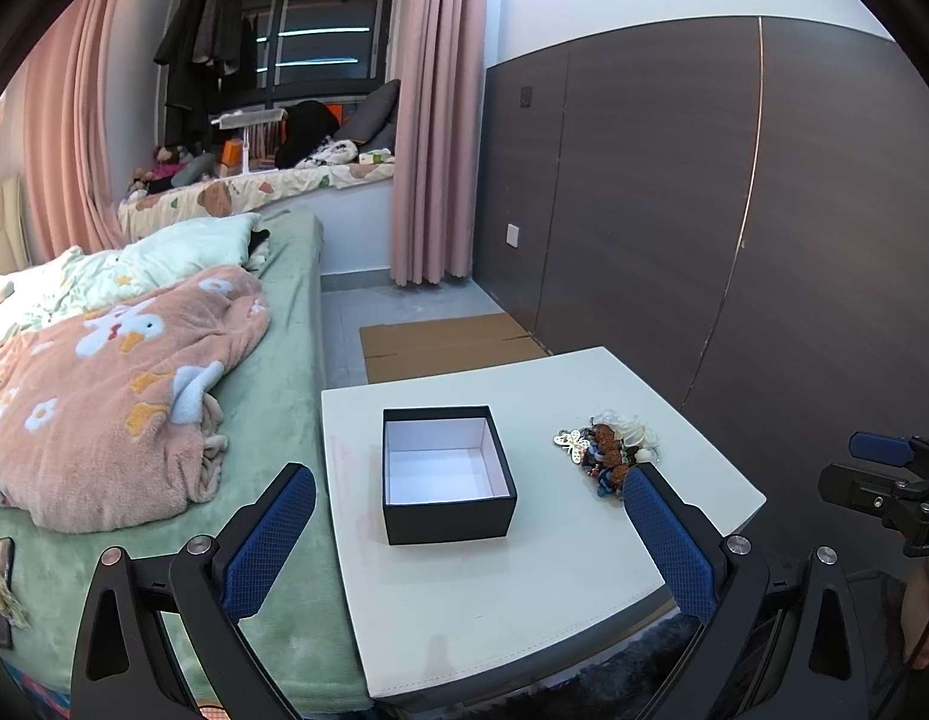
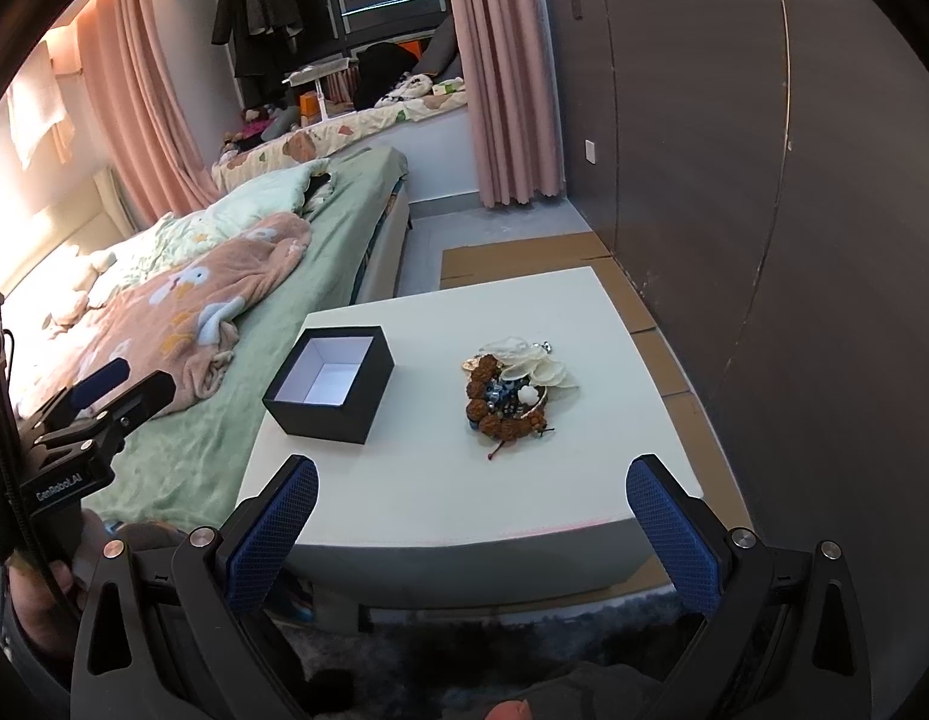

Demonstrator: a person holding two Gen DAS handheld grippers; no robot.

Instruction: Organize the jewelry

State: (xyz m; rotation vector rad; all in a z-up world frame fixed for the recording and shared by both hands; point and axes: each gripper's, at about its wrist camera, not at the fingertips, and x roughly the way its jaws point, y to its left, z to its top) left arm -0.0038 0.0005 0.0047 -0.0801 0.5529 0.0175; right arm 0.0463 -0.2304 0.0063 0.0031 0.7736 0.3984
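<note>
An open black box (image 1: 447,474) with a white inside stands empty on a small white table (image 1: 524,588). To its right lies a pile of jewelry (image 1: 611,447): brown bead bracelets, blue beads, white shell pieces and a silver butterfly piece. In the right wrist view the box (image 2: 332,384) is left of the pile (image 2: 512,387). My left gripper (image 1: 467,531) is open and empty, held in front of the box. My right gripper (image 2: 470,525) is open and empty, near the table's front edge, before the pile.
A bed (image 1: 272,396) with green sheet and pink blanket (image 1: 104,396) borders the table's left side. A dark wood-panel wall (image 1: 734,210) is at the right. Flat cardboard (image 1: 446,345) lies on the floor behind the table. A dark rug (image 2: 524,636) is below.
</note>
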